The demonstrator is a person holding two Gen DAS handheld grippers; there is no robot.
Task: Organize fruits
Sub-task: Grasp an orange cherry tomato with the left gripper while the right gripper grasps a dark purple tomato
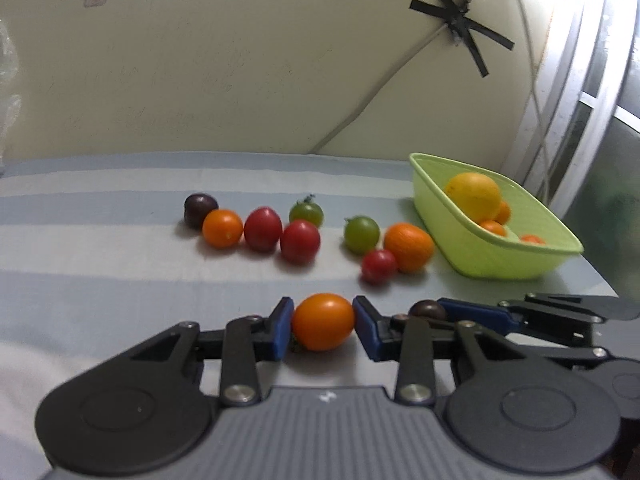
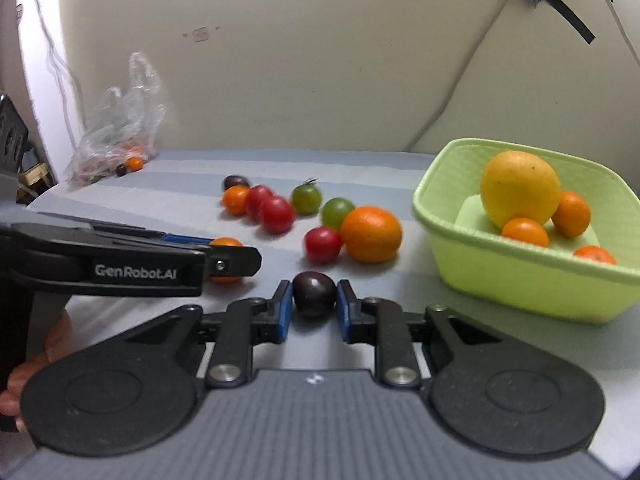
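Striped blue cloth is covering the counter where we are working, with a cream wall behind. We are gripping an orange tomato in our left claw, its blue pads pressing both sides, and a dark purple tomato in our right claw, closed on it likewise. Loose tomatoes are lying mid-counter, and a green basket holding a yellow fruit is sitting near the counter's right edge.

Right tongs pinch dark tomato on tabletop; left tongs grip orange tomato; green basket at right holds citrus.
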